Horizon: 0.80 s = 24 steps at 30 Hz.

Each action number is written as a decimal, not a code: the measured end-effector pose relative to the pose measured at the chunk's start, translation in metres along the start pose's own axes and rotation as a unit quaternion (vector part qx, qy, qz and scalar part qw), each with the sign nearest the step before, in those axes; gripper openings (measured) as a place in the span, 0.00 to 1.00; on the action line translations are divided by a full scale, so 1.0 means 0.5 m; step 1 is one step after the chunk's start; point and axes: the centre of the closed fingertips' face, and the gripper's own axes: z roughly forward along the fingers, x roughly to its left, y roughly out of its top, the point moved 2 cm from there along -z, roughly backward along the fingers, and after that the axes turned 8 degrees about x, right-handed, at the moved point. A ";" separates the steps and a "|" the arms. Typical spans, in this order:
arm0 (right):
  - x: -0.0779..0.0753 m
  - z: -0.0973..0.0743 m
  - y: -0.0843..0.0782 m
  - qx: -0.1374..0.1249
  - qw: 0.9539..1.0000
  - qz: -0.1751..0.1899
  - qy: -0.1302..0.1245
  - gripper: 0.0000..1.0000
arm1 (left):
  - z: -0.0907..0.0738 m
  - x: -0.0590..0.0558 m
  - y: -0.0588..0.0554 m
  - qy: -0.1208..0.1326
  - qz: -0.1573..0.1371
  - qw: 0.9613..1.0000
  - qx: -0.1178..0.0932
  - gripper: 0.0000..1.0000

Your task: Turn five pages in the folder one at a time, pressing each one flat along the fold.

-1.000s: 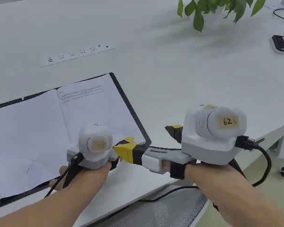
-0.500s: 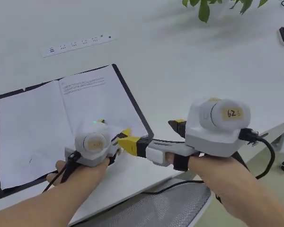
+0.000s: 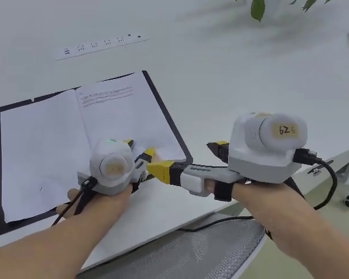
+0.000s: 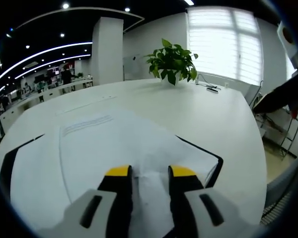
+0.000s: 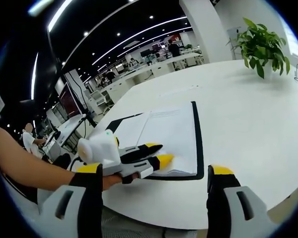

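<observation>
The folder (image 3: pixel 170 127) lies open on the white table, its black cover framing white pages (image 3: pixel 119 119). My left gripper (image 3: pixel 138 149) rests low over the right page's near corner. In the left gripper view its yellow-tipped jaws (image 4: pixel 150 173) stand a narrow gap apart, with the page (image 4: pixel 104 144) running between and beyond them. My right gripper (image 3: pixel 189 157) hovers at the table's front edge beside the folder's near right corner, open wide and holding nothing. The right gripper view shows the left gripper (image 5: pixel 154 152) at the folder (image 5: pixel 176 129), framed by the right gripper's own spread jaws (image 5: pixel 156 169).
A white power strip (image 3: pixel 102 43) lies at the back of the table, and a potted plant (image 4: pixel 173 62) stands at the far right. A black cable (image 3: pixel 323 180) trails from the right gripper. A grey mesh chair seat (image 3: pixel 180 256) sits below the table's front edge.
The head view has shifted, so the folder sits a little higher in frame. The left gripper has edged forward over the page's near corner. The right gripper has kept its place beside it.
</observation>
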 end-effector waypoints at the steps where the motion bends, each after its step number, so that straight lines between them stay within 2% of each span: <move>1: 0.000 0.004 0.000 0.003 1.000 0.000 0.002 0.86 | 0.000 0.002 0.000 0.000 -0.004 1.000 0.001 0.26; 3: 0.003 0.014 0.001 0.007 1.000 0.003 0.010 0.86 | 0.001 0.008 0.000 0.000 -0.009 1.000 0.002 0.22; 4: 0.004 0.020 0.002 0.009 1.000 0.007 0.014 0.86 | 0.000 0.016 -0.001 0.009 -0.019 1.000 0.005 0.18; 5: 0.004 0.025 0.002 0.010 1.000 0.009 0.016 0.85 | 0.001 0.013 -0.003 0.001 -0.030 1.000 0.008 0.17; 7: 0.002 0.038 0.001 0.015 1.000 0.015 0.020 0.85 | 0.001 0.013 -0.002 0.002 -0.015 1.000 0.006 0.16; 11: 0.004 0.056 -0.002 0.032 0.999 0.015 0.028 0.84 | 0.001 0.020 -0.001 0.005 -0.027 1.000 0.007 0.11; 13: 0.007 0.062 0.001 0.032 0.998 0.023 0.038 0.82 | 0.000 0.019 -0.002 0.002 -0.027 1.000 0.007 0.10; 14: 0.011 0.066 0.001 0.034 0.997 0.048 0.046 0.80 | -0.001 0.018 -0.002 0.002 -0.029 1.000 0.008 0.09; 19: 0.027 0.091 -0.005 0.034 0.990 0.112 0.073 0.72 | -0.002 0.016 -0.003 0.001 -0.027 1.000 0.007 0.08; 21: 0.029 0.103 -0.011 0.038 0.988 0.130 0.077 0.69 | -0.002 0.016 -0.003 0.002 -0.026 1.000 0.006 0.08; 23: 0.026 0.111 -0.013 0.034 0.987 0.137 0.076 0.69 | -0.002 0.017 -0.003 0.002 -0.027 1.000 0.005 0.08; 24: 0.027 0.114 -0.008 0.025 0.984 0.155 0.082 0.69 | -0.002 0.018 -0.002 -0.005 -0.054 0.999 0.001 0.08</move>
